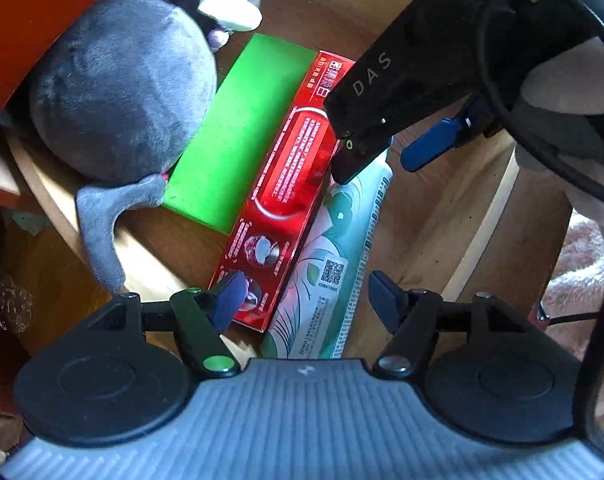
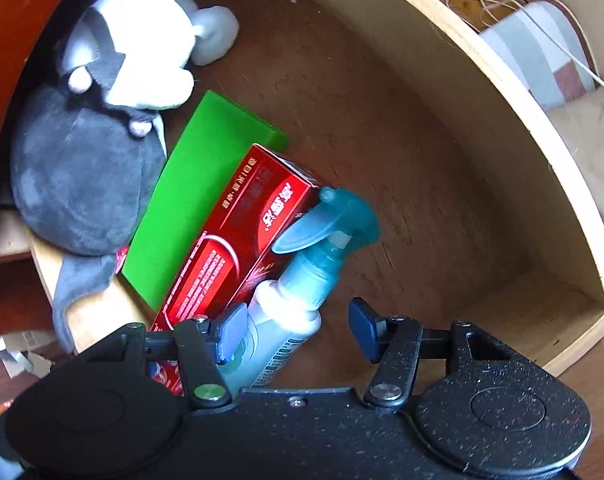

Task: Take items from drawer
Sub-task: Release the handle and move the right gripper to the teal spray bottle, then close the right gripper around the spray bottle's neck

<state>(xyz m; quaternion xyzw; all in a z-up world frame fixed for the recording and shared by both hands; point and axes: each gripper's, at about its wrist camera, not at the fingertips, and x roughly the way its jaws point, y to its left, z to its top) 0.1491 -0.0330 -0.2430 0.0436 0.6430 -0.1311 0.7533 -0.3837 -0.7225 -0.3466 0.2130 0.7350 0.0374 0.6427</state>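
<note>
An open wooden drawer (image 2: 442, 128) holds a grey and white plush toy (image 1: 121, 88) (image 2: 89, 160), a green box (image 1: 237, 132) (image 2: 197, 184), a red toothpaste box (image 1: 285, 200) (image 2: 237, 240) and a teal spray bottle (image 2: 306, 276) (image 1: 338, 264) lying side by side. My left gripper (image 1: 306, 300) is open, just above the near ends of the red box and the bottle. My right gripper (image 2: 297, 328) is open, with the bottle's body between its pads; it shows from outside in the left wrist view (image 1: 406, 96), reaching down over the bottle.
The right half of the drawer floor (image 2: 442, 220) is bare wood. Striped fabric and thin cords (image 2: 542, 40) lie beyond the drawer's back wall. A pink fluffy cloth (image 1: 582, 264) lies outside the drawer at the right.
</note>
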